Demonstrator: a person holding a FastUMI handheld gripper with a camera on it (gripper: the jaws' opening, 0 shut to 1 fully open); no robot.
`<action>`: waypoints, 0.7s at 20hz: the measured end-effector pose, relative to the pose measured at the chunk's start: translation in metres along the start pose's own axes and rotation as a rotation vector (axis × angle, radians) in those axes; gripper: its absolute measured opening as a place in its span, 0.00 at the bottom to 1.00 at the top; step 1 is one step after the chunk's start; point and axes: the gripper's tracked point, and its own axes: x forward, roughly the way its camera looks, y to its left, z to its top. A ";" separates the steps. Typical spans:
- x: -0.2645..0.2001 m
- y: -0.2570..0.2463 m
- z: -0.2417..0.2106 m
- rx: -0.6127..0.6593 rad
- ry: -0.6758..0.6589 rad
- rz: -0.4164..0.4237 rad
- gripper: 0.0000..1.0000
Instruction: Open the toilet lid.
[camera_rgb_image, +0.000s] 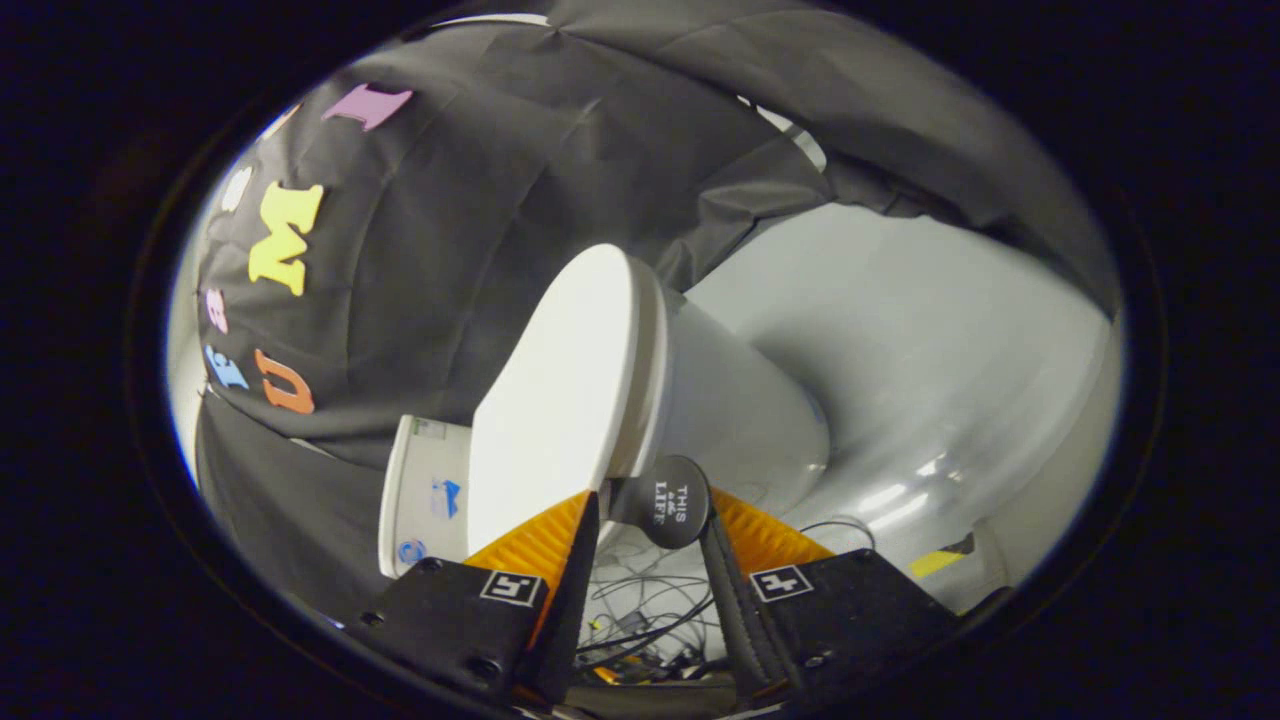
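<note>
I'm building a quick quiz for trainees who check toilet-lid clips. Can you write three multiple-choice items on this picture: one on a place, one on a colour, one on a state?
1. Where is the round dark knob?
A. between the tool's fingers
B. on top of the tank
C. on the floor by the cables

2. What colour is the toilet lid?
A. black
B. white
C. yellow

3. How does the lid stand?
A. taken off the toilet
B. lying on the floor
C. down on the seat

Key:
1 A, the knob at the lid's front edge sits in the gap of the tool.
2 B, the lid is white like the bowl.
3 C, lid and seat edges lie together.
</note>
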 end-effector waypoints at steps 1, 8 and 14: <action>0.001 -0.001 0.000 0.003 0.004 0.009 0.60; 0.003 -0.004 0.008 0.080 -0.027 0.002 0.38; 0.001 -0.004 0.016 0.173 -0.070 0.018 0.19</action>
